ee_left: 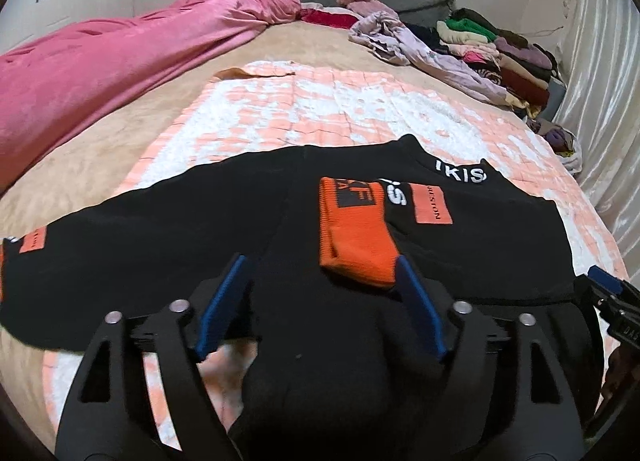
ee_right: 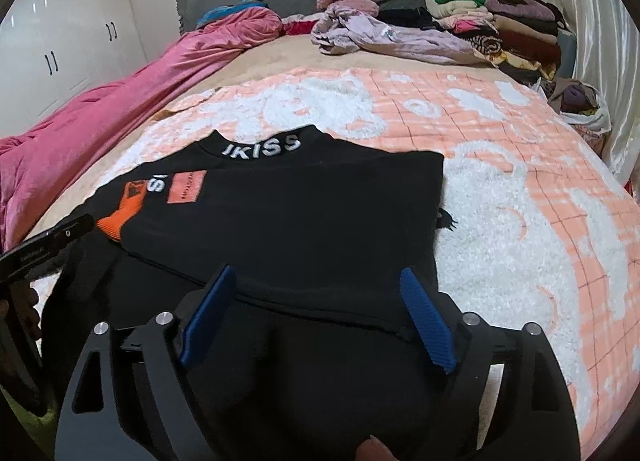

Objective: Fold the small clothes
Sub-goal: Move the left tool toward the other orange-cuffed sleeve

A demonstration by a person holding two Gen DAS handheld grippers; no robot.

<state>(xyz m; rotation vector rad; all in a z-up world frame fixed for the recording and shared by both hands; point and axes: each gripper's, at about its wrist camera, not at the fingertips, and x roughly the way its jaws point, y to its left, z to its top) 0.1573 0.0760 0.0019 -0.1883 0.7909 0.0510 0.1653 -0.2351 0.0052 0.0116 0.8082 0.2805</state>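
Tongs apart on both sides: left gripper (ee_left: 320,301) and right gripper (ee_right: 318,313) hover with jaws wide over the one black top (ee_right: 304,221), which lies partly folded on the peach blanket (ee_right: 520,165), one orange cuff (ee_left: 356,237) showing. Next, I reckon, regrip the near hem.

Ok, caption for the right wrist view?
Open right gripper above black IKISS top on peach blanket.

The black top's (ee_left: 224,221) near hem is hidden behind the tongs in both views. Small lettering on its orange patch (ee_left: 433,204) is too small to read. The far clothes pile (ee_right: 512,29) blurs together beyond the top.
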